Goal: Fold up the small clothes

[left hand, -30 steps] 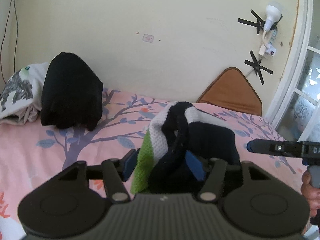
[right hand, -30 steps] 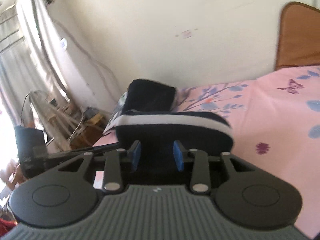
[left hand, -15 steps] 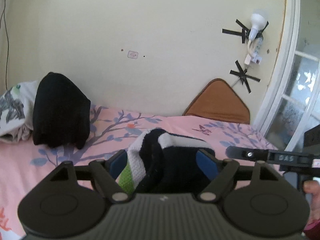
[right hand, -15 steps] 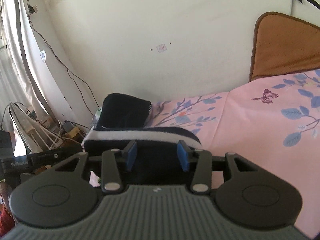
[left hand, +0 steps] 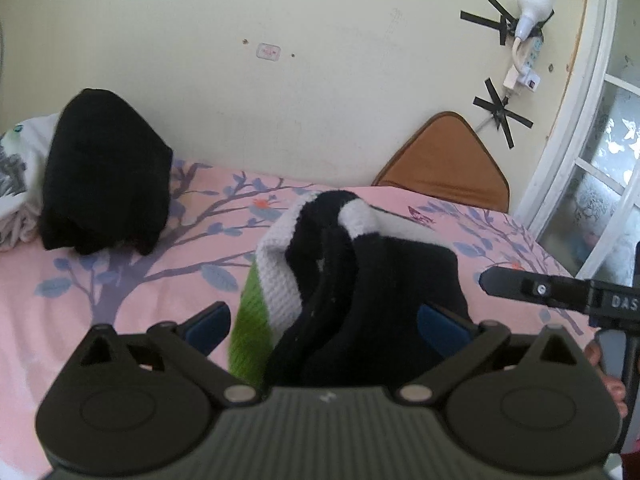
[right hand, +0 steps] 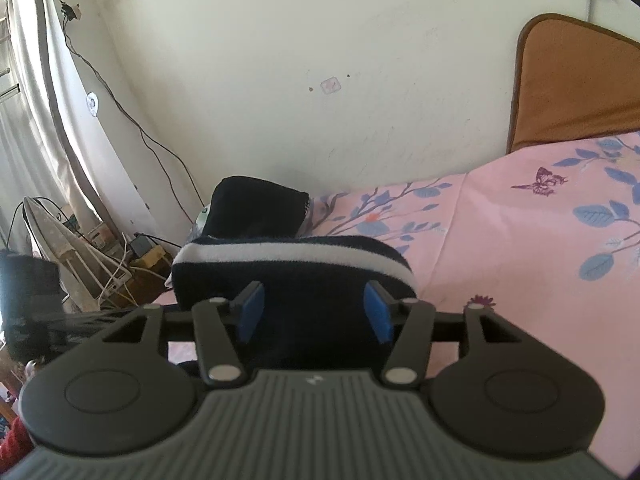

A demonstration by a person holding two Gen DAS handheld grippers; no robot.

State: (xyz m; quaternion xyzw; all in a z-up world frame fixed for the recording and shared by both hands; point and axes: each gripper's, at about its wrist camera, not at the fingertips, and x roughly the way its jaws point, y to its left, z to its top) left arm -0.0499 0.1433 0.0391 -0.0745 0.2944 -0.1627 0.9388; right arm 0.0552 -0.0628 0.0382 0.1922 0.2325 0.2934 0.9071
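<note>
A small knit garment (left hand: pixel 360 272), black with white and green stripes, lies bunched on the pink floral bed sheet (left hand: pixel 120 288). My left gripper (left hand: pixel 324 322) is open, its blue pads wide on either side of the garment. In the right wrist view the same garment (right hand: pixel 296 268) shows as a dark bundle with a white stripe. My right gripper (right hand: pixel 312 312) is open, with the garment's near edge between its pads. The right gripper's black finger (left hand: pixel 560 290) shows at the right of the left wrist view.
A folded black garment (left hand: pixel 104 172) rests on white clothes (left hand: pixel 20 176) at the far left by the wall. A brown cushion (left hand: pixel 448 164) leans on the wall. A window (left hand: pixel 600 184) is at the right. Cables and clutter (right hand: pixel 100 256) lie beside the bed.
Both grippers have opened: the left let go of the garment, the right pads spread wider. The garment has settled lower on the sheet.
</note>
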